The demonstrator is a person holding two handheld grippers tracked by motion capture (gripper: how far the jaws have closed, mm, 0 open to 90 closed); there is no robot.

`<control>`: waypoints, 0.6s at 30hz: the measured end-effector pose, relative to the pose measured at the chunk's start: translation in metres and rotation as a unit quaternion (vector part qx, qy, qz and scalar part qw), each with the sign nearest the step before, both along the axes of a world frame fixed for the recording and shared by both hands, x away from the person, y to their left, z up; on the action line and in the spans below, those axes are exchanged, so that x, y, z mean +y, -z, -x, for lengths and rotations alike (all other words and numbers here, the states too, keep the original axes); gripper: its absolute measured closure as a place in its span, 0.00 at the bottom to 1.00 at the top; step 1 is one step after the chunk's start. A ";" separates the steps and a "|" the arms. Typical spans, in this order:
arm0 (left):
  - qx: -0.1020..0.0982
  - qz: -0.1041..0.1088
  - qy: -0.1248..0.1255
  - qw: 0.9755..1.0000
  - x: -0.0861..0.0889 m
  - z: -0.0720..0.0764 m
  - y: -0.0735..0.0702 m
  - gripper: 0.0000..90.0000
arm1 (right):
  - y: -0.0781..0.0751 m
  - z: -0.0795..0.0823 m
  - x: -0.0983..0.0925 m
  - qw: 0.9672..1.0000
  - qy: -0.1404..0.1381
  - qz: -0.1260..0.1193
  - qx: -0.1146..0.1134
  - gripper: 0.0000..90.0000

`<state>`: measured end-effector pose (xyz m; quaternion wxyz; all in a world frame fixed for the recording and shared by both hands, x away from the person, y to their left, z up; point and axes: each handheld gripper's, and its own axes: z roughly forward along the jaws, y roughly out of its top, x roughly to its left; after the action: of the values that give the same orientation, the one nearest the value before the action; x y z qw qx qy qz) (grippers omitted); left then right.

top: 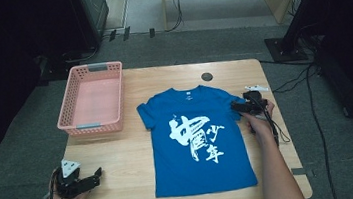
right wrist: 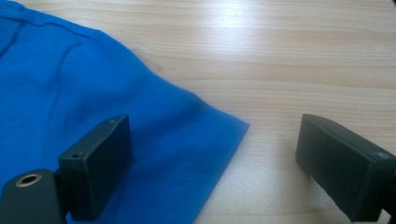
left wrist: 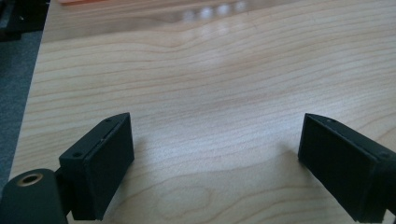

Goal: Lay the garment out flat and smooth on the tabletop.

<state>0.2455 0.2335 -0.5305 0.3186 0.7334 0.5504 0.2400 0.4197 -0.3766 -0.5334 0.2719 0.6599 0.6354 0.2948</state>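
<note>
Overhead, a blue T-shirt [top: 196,140] printed with white characters lies flat, front up, in the middle of the wooden bench [top: 120,156], its collar toward the far edge and its hem near the near edge. The right gripper [top: 239,106], held in a person's right hand [top: 259,120], sits at the shirt's right sleeve, toward the bench's right edge, while the left gripper [top: 95,176], held in the left hand [top: 65,197], rests over bare wood by the near left corner, well apart from the shirt. A pink basket [top: 93,100] stands at the far left corner, and a small dark round disc [top: 206,76] lies near the far edge beyond the collar. The high view alone gives this layout; the right gripper view adds the close detail, showing the T-shirt's [right wrist: 93,116] sleeve hem running between the two black fingers [right wrist: 100,163], which stand wide apart: one is over the blue cloth, the other over bare bench [right wrist: 289,56], and nothing is clamped. Whether the finger over the cloth touches it cannot be told. The left gripper view shows its own fingers [left wrist: 100,165] likewise spread wide over plain wood grain of the bench [left wrist: 210,93], with a sliver of the basket [left wrist: 79,2] at the top edge.
</note>
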 end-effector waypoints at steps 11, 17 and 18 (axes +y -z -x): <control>0.000 0.000 -0.008 1.000 0.003 0.000 0.000 0.12 | -0.016 0.015 0.006 0.999 -0.032 -0.009 -0.021 0.13; 0.000 0.000 -0.008 1.000 0.003 0.000 0.000 0.12 | -0.033 0.024 0.009 0.999 -0.037 -0.014 -0.035 0.13; 0.000 0.000 -0.008 1.000 0.003 0.000 0.000 0.12 | -0.035 0.026 0.010 0.999 -0.037 -0.017 -0.035 0.13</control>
<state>0.2453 0.2364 -0.5304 0.3166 0.7289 0.5565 0.2424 0.3941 -0.3667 -0.4980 0.2719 0.6295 0.6443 0.3385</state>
